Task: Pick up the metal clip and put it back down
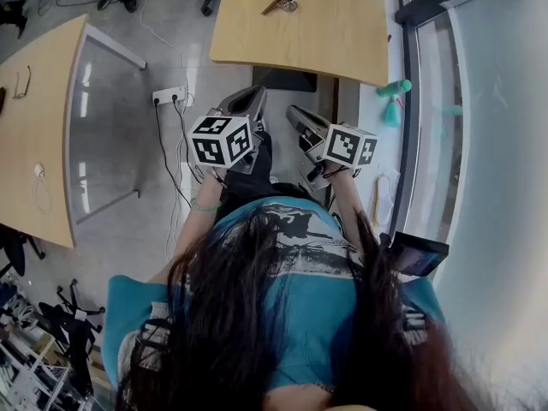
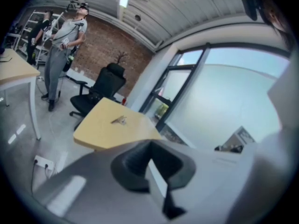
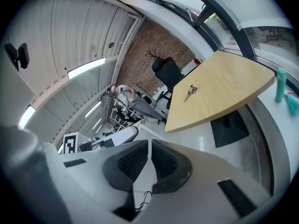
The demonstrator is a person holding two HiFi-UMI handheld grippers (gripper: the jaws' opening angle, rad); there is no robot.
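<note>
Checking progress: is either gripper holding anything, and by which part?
Nothing. Left gripper and right gripper are shut, empty; metal clip lies on the table.

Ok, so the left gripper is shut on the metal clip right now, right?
Not quite. The left gripper is shut, but on nothing: the metal clip lies on the wooden table ahead of it, as the left gripper view shows.

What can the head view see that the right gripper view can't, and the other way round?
Only the head view: the person's blue shirt, a power strip on the floor, and a second table at the left.

Only the right gripper view: a brick wall and a ceiling light.

Both: the wooden table with the metal clip lying on it, and a teal bottle by the window.
</note>
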